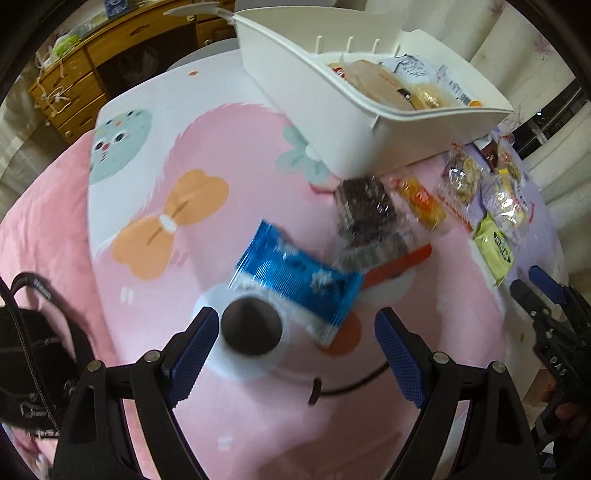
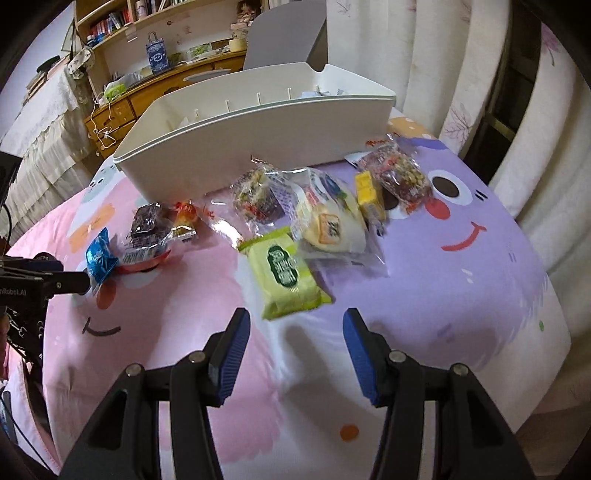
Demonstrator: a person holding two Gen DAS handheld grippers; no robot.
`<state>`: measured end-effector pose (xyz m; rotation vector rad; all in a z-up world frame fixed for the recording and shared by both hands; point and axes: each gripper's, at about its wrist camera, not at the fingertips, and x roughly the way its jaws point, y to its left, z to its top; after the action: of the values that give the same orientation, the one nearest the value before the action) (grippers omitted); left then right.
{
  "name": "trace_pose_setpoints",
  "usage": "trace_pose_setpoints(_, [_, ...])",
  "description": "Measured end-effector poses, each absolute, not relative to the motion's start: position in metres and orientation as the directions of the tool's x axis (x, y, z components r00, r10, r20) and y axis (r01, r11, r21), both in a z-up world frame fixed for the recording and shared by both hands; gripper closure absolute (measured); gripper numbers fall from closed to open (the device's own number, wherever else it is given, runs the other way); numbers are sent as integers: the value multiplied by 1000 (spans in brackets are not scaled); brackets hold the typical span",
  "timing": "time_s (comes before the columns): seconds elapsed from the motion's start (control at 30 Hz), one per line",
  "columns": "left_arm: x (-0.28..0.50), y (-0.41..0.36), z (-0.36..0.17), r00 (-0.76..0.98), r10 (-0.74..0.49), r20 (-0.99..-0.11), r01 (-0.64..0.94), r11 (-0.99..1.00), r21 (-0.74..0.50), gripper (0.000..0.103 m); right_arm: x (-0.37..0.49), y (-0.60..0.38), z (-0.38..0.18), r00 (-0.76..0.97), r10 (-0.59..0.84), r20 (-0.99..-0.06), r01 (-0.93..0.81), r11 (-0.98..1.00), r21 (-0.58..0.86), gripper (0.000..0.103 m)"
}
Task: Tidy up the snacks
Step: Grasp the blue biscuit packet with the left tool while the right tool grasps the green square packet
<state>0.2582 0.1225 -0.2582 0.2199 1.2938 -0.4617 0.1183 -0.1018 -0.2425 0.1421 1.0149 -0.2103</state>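
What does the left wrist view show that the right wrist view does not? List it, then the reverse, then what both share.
Only the left wrist view looks into the white plastic bin and shows wrapped snacks already inside, plus a black bag at the left edge.

Only the right wrist view shows the purple cartoon face on the cloth and the bookshelf behind.

Both show the shiny blue snack packet, the light green packet, the bin, and both open, empty grippers: left gripper, right gripper.

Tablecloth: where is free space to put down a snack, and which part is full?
Free: the pink cloth left of the blue packet, and the purple cloth right of the green packet. Crowded: the row of snacks before the white bin.
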Motion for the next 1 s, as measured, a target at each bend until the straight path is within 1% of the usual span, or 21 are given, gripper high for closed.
trace_pose_setpoints(0.1, [270, 118, -263, 200, -222, -954, 461, 881, -108, 17, 129, -95, -245, 511, -132, -849, 207, 978, -27, 51])
trace_pose_setpoints(0.3, [289, 114, -275, 197, -224, -954, 455, 883, -113, 18, 152, -88, -253, 502, -140, -853, 165, 984, -64, 51])
trace_pose_setpoints(0.4, [297, 114, -280, 189, -226, -956, 437, 891, -124, 20, 158, -87, -257, 490, -140, -860, 151, 986, -74, 51])
trace_pose_setpoints(0.6, [302, 122, -285, 172, -233, -957, 354, 921, -160, 24, 166, -85, -265, 456, -166, -874, 135, 984, -117, 51])
trace_pose_setpoints(0.73, [302, 127, -285, 179, -226, -958, 341, 927, -155, 33, 166, -87, -268, 449, -155, -880, 150, 984, -96, 51])
trace_pose_setpoints(0.87, [298, 135, -281, 179, -242, -954, 327, 929, -174, 47, 166, -90, -269, 445, -142, -884, 184, 981, -65, 53])
trace_pose_setpoints(0.9, [297, 139, -280, 174, -251, -952, 313, 931, -188, 48, 166, -90, -269, 444, -140, -885, 188, 980, -60, 55])
trace_pose_setpoints(0.97, [294, 142, -278, 170, -264, -949, 291, 934, -207, 56, 166, -89, -269, 438, -125, -890, 195, 980, -42, 62])
trace_pose_setpoints(1.0, [293, 143, -278, 166, -268, -949, 286, 934, -214, 57, 165, -88, -269, 433, -121, -893, 199, 979, -36, 65])
